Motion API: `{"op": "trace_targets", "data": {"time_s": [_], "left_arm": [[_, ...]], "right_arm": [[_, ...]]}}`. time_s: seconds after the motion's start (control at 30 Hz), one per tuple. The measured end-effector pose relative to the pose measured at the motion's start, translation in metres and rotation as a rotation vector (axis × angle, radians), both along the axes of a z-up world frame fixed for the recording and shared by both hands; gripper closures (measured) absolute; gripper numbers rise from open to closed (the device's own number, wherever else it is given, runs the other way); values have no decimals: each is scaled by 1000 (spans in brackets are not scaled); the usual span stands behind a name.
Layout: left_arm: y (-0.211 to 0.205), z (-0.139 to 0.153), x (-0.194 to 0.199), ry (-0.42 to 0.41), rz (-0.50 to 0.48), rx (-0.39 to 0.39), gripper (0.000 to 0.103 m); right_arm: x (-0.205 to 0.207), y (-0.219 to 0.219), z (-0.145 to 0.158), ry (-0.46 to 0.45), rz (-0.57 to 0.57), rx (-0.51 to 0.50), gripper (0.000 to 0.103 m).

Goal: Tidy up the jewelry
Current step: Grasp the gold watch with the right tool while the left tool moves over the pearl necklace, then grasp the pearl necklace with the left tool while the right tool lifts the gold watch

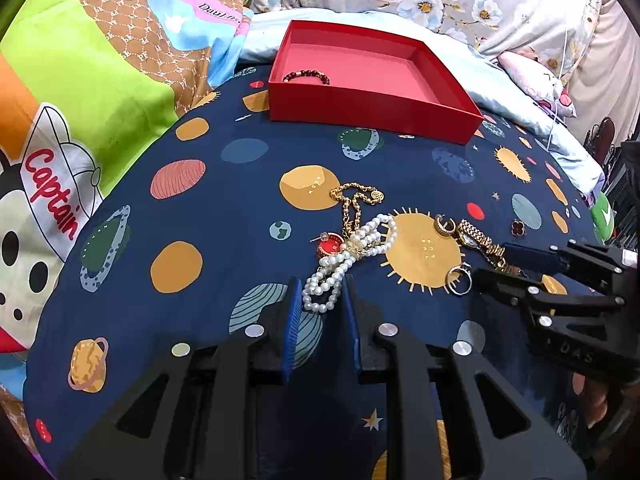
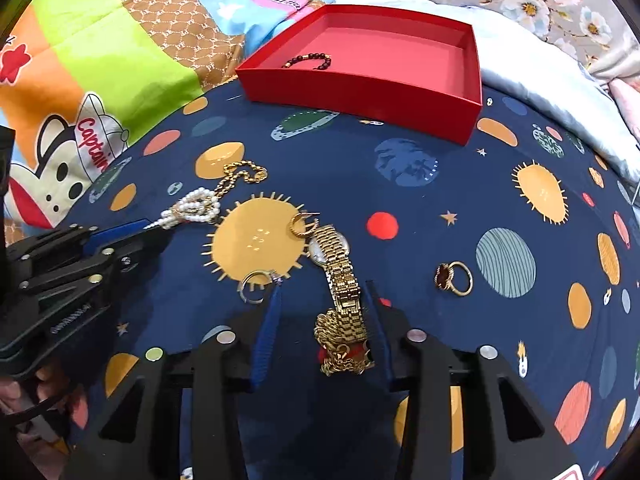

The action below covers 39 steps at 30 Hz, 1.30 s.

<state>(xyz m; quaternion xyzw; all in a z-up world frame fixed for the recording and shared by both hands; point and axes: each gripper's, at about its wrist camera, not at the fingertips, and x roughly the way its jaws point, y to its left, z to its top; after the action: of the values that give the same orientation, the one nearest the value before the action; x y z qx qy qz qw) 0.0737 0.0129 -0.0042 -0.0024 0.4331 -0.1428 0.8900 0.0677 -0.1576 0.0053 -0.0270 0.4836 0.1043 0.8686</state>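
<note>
The gold watch [image 2: 336, 264] lies on the planet-print bedspread [image 2: 420, 208], well short of the red box [image 2: 360, 92] and nearer the cameras, its link band running back between the fingers of the right gripper [image 2: 326, 316]. Those jaws straddle the band with a gap on either side — spread, pads not yet pressing. The band is metal, jointed and fairly heavy for its size: it will drape and swing, and the polished links look slippery. I would pinch across the band's width close to the case, so the weight hangs evenly; the crystal face is the fragile part and best kept off the pads.

The pearl strand [image 1: 344, 264] lies left of the watch, also short of the red box, its near loop between the fingers of the left gripper [image 1: 320, 304]. Whether those narrow-set jaws pinch the beads or merely flank them I cannot tell. Pearls are light, round and prone to roll out — better taken where strands bunch.

One dark beaded bracelet [image 1: 306, 77] already sits inside the red box.
</note>
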Motion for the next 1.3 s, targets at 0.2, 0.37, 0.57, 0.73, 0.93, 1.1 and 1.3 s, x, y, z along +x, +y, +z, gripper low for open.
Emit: {"op": "trace_targets", "data": {"time_s": [0.2, 0.37, 0.57, 0.73, 0.93, 1.1, 1.3], "left_arm": [[-2, -1, 0, -1, -2, 3, 83], [-2, -1, -1, 0, -2, 0, 83], [-2, 2, 1, 0, -5, -5, 83], [-2, 9, 1, -14, -10, -14, 83], [-4, 21, 0, -32, -16, -22, 84], [-6, 31, 0, -47, -25, -31, 99], [-7, 30, 2, -39, -30, -44, 98]], "right_arm": [[13, -3, -2, -23, -61, -2, 64], [18, 6, -3, -58, -58, -36, 81], [16, 6, -3, -75, -83, -34, 82], [11, 1, 4, -91, -114, -10, 82], [1, -9, 19, -123, -146, 30, 101], [-2, -21, 30, -135, -185, 63, 103], [1, -21, 23, -99, -169, 63, 92]]}}
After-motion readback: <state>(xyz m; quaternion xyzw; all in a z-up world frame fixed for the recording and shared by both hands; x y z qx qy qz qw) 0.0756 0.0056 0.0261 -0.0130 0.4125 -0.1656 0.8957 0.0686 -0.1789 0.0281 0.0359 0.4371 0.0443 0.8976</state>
